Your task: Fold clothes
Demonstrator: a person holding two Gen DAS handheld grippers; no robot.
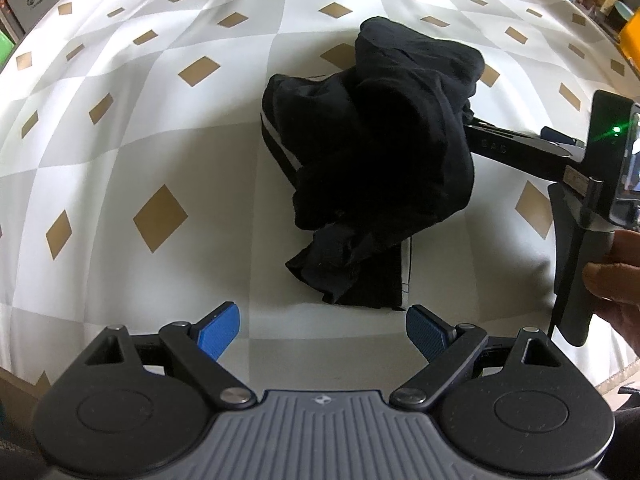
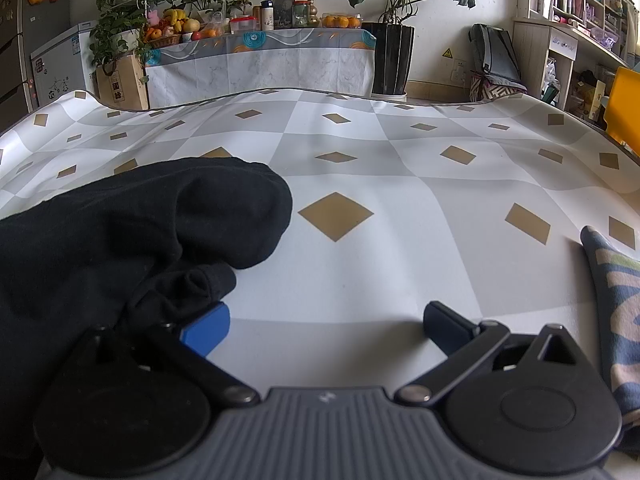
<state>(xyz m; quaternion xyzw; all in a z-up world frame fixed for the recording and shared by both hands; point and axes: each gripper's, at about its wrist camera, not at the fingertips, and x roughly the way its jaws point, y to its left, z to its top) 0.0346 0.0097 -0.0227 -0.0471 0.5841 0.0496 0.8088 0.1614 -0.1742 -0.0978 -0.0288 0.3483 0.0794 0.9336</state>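
Black crumpled garment with white stripes (image 1: 380,160) is lying unfolded on the diamond-patterned desk (image 1: 160,120), folding seemingly unstarted, both left gripper (image 1: 322,330) and right gripper (image 2: 326,328) fingers spreading wide, empty.

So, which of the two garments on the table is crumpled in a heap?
The black garment, bunched beside the open right gripper; the blue patterned cloth lies flatter.
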